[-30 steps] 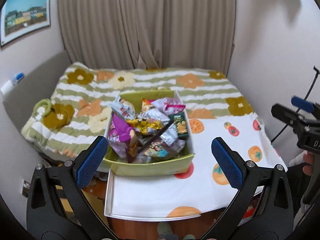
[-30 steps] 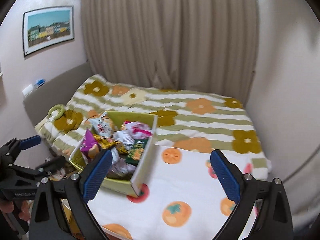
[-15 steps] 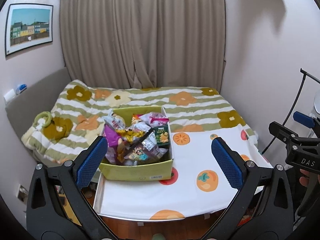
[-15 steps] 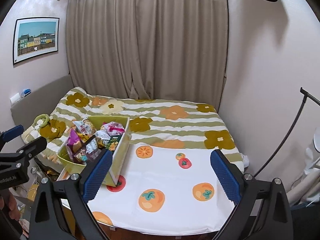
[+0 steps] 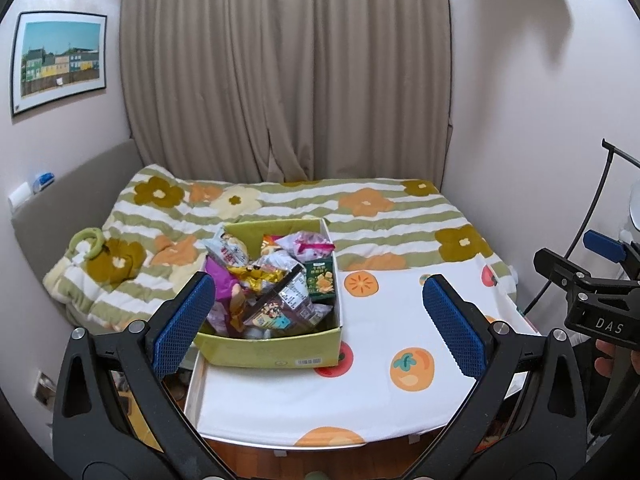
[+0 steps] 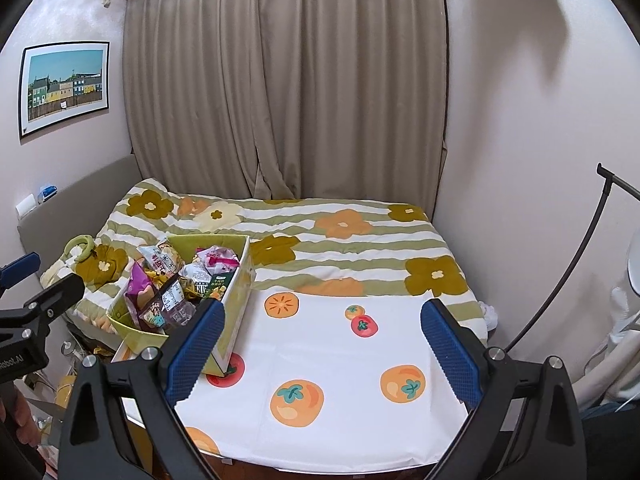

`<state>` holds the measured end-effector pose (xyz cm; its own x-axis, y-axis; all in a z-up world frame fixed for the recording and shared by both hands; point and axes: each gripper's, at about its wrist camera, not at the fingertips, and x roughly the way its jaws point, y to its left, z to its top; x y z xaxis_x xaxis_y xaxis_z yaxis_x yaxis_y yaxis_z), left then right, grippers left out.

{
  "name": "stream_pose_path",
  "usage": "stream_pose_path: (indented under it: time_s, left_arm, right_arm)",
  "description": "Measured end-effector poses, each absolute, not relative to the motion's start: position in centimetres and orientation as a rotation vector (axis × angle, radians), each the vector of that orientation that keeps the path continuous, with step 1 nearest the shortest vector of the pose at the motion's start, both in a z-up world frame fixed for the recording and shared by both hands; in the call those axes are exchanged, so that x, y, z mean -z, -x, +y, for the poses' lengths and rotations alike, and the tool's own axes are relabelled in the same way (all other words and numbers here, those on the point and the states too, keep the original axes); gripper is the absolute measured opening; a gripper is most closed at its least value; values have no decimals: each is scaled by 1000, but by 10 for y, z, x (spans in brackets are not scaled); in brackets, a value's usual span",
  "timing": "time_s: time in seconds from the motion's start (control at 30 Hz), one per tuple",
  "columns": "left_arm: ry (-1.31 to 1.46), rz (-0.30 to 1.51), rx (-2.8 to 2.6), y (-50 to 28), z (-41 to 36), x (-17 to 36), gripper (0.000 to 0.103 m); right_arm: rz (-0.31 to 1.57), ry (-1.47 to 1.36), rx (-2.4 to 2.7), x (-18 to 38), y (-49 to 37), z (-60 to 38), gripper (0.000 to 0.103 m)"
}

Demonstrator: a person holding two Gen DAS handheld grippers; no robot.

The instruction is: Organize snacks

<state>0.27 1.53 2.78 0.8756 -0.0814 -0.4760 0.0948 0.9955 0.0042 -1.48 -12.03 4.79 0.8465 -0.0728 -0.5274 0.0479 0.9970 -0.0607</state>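
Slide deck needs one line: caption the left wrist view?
Open left tongs hover before a green cardboard box heaped with snack packets, on a white fruit-print cloth.

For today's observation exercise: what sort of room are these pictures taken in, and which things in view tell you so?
Most likely a bedroom in a home. A bed with a flowered quilt fills the corner, long curtains hang behind it, and a framed picture is on the wall.

Beige pleated curtains point(image 5: 288, 72) cover the far wall from ceiling down to the bed. Pale pink walls close in left and right; 1 framed picture of coloured houses point(image 5: 60, 62) hangs left. A green-striped flowered quilt point(image 6: 344, 236) spreads across the bed beneath.
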Motion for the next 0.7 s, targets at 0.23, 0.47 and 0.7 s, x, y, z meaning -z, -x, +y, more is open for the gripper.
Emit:
stream_pose_path:
  time_s: [0.23,0.47,0.7]
  left_arm:
    - [-29,493,96,-5,13,-29,103]
    - [-22,495,96,-5,14,-29,103]
    - [-19,492,96,-5,14,-30,103]
  right_arm:
    - [559,46,63,-47,13,-120,98]
    - [560,45,60,-47,12,-121,98]
    - [559,42,62,-48,12,-119,98]
